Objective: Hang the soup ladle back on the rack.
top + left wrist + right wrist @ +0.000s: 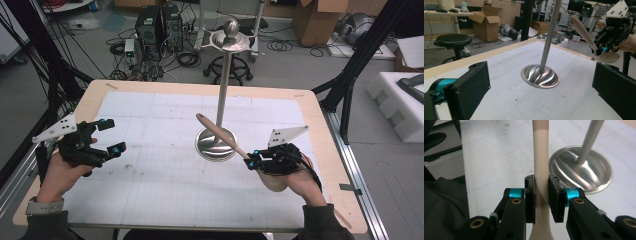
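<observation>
1. While the right gripper (pixel 248 161) sits near the table's right edge, toward the near right corner, its jaws are clamped on the handle of a beige spoon (pixel 541 167).
2. In the right gripper view, both pads press the handle (pixel 541 195) from either side; the bowl (pixel 272 181) hangs under the hand, and the handle tip (pixel 201 118) slants up toward the metal stand's pole.
3. Seen from above, the spoon's handle crosses over the stand's round base (pixel 216 145), which sits about mid-table; whether they touch I cannot tell.
4. At the left edge, the left gripper (pixel 111 136) has its jaws wide apart, holding nothing, with bare table between it and the stand (pixel 549 37).
5. A white gridded mat (pixel 150 175) covers most of the wooden table (pixel 330 150).
6. Beyond the far edge are a stool (pixel 454 41), cardboard boxes (pixel 486 23) and cables on the floor.
</observation>
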`<act>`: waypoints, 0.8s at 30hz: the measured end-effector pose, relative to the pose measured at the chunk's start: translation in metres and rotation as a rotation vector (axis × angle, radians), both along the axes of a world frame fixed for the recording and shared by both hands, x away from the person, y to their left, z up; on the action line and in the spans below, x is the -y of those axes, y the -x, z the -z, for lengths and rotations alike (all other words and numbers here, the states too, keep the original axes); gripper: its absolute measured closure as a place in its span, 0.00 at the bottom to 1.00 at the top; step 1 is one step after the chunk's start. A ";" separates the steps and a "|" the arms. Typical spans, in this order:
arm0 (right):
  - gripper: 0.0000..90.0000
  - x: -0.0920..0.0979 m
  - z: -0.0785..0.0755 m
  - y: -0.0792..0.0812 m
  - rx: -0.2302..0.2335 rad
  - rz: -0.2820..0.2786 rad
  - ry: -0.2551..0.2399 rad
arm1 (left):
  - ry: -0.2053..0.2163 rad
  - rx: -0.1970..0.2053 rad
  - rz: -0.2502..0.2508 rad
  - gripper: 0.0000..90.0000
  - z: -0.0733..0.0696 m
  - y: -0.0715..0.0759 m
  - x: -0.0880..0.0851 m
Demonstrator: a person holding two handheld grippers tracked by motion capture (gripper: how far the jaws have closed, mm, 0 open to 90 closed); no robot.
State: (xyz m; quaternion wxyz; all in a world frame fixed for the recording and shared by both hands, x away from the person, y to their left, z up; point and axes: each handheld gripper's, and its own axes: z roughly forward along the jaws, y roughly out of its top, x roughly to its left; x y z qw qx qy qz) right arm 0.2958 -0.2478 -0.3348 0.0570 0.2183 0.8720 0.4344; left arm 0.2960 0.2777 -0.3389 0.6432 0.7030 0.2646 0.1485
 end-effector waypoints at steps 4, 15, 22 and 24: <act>0.87 0.008 -0.007 0.001 0.016 0.013 -0.015 | -0.004 -0.001 0.000 0.02 0.001 0.000 0.001; 0.87 0.027 -0.018 0.002 0.054 0.023 -0.083 | -0.005 -0.008 -0.001 0.02 0.001 0.000 0.001; 0.87 0.037 -0.029 0.003 0.076 0.043 -0.129 | -0.002 -0.008 -0.003 0.02 0.001 0.000 0.000; 0.87 0.037 -0.030 0.004 0.077 0.044 -0.131 | -0.003 -0.007 -0.001 0.02 0.001 0.000 0.000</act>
